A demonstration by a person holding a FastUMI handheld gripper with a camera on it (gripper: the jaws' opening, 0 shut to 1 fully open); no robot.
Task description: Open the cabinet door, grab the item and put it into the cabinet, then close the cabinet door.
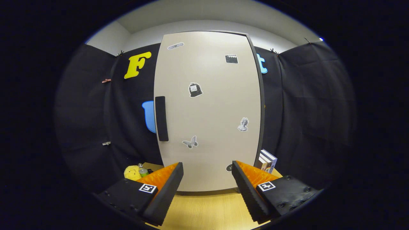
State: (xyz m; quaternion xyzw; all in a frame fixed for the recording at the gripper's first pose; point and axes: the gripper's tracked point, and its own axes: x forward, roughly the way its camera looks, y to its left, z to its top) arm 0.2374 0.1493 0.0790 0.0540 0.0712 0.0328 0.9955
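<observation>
At the surface's (207, 207) far left corner sat a yellow plush toy (131, 172) beside a small bottle (142, 171); the closed cabinet door (207, 108), black handle (161, 118) leftward, stood beyond the claw (207, 169), whose fingers were apart and empty; boxes (267, 161) stood right.

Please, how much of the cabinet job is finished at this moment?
Nothing looks done yet. The beige cabinet door with stickers is shut, its black vertical handle untouched. The gripper has its jaws open and empty, facing the door. Still left: open the door, grab an item, perhaps the yellow plush toy, put it inside, and close the door.
</observation>
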